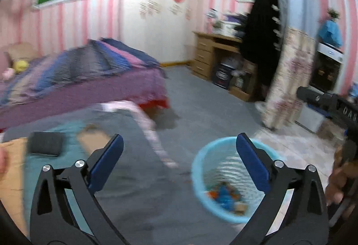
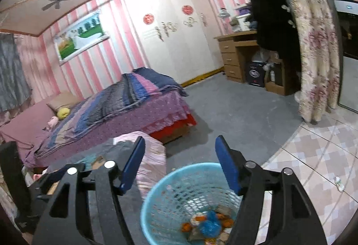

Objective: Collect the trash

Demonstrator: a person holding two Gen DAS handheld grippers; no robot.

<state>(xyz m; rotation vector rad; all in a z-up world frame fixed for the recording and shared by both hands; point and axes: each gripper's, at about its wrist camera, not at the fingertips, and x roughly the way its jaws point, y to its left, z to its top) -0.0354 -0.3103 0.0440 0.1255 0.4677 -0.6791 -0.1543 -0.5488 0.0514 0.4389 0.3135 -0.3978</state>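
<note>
Blue mesh basket, one, holds crumpled trash on grey carpet; left claw and right claw both gape empty.

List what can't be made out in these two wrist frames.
- Trash in the blue basket: left wrist view motion-blurred; items unidentifiable in the right view too.
- Dark flat object on the gray cover: blurred.
- Basket's near rim: hidden behind the right claw.
- Desk clutter: too small.

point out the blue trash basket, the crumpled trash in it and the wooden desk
blue trash basket [image 2: 156,204]: right wrist view, on its mesh inner wall
crumpled trash [image 2: 208,226]: right wrist view, on the blue wad at the basket's bottom
wooden desk [image 2: 230,59]: right wrist view, on its drawer fronts
</note>
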